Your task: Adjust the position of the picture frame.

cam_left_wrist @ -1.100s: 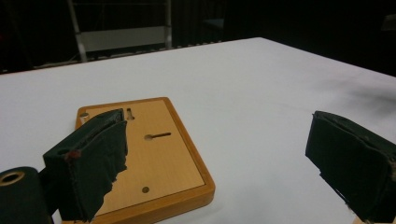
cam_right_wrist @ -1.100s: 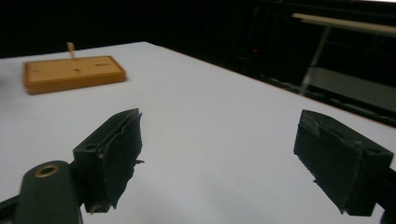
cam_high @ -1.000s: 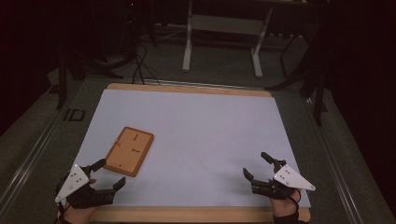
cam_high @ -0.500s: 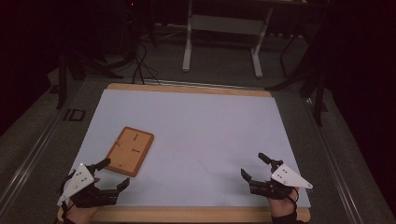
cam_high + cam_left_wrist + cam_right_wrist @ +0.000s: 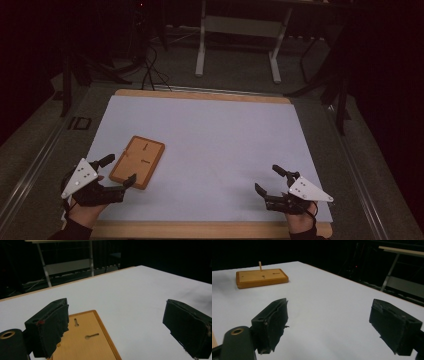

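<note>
Flat rectangular wooden block point(image 5: 138, 161) with slots sits right by the gaping left tongs point(image 5: 119, 170) on the smooth white desk point(image 5: 210, 145); right tongs point(image 5: 269, 180) gape too.

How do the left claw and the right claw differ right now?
The left claw sits right at the wooden board, its jaws either side of the board's near corner; the right claw is over bare white table, far from the board. In the left gripper view one jaw overlaps the board; the right gripper view has the board in the distance. Both are open and hold nothing.
</note>
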The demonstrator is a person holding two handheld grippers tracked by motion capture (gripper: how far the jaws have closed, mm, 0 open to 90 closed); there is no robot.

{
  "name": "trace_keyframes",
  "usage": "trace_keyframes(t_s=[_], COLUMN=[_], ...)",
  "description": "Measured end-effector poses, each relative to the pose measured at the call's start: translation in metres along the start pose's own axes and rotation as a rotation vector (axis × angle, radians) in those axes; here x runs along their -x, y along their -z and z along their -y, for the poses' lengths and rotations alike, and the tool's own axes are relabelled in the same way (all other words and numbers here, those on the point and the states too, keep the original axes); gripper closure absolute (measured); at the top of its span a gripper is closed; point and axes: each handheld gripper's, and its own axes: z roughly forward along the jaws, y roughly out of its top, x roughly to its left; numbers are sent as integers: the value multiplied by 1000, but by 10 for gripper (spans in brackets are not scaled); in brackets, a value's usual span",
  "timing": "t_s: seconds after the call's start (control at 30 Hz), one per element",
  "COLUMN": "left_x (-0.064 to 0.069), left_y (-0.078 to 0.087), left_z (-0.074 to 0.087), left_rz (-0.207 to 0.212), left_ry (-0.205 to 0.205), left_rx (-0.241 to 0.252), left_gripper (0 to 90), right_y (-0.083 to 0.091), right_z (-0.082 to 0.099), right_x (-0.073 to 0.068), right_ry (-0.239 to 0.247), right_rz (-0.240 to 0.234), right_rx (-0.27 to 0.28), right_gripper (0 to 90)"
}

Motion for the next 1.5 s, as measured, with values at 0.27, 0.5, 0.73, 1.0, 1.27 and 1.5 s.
trace_keyframes(t_s=[0.27, 0.5, 0.73, 1.0, 1.27, 1.5], left_x=[-22, -47, -67, -80, -84, -81], left_y=[-11, -30, -47, -66, -80, -84], left_z=[-6, 8, 30, 49, 54, 56], left_rz=[-24, -73, -102, -107, -111, -101], left_ry=[8, 80, 138, 160, 140, 111], left_rx=[-23, -84, -157, -256, -312, -311], left_gripper=[131, 190, 363, 487, 613, 762], right_y=[1, -2, -2, -2, -3, -3], right_z=[-1, 0, 1, 1, 2, 3], right_x=[-2, -3, -3, -3, -1, 0], right_ry=[6, 7, 0, -5, -17, -19], right_rz=[0, -11, -19, -27, -35, -36], right_rx=[10, -3, -4, -10, -18, -20], right_gripper=[142, 142, 142, 143, 143, 144])
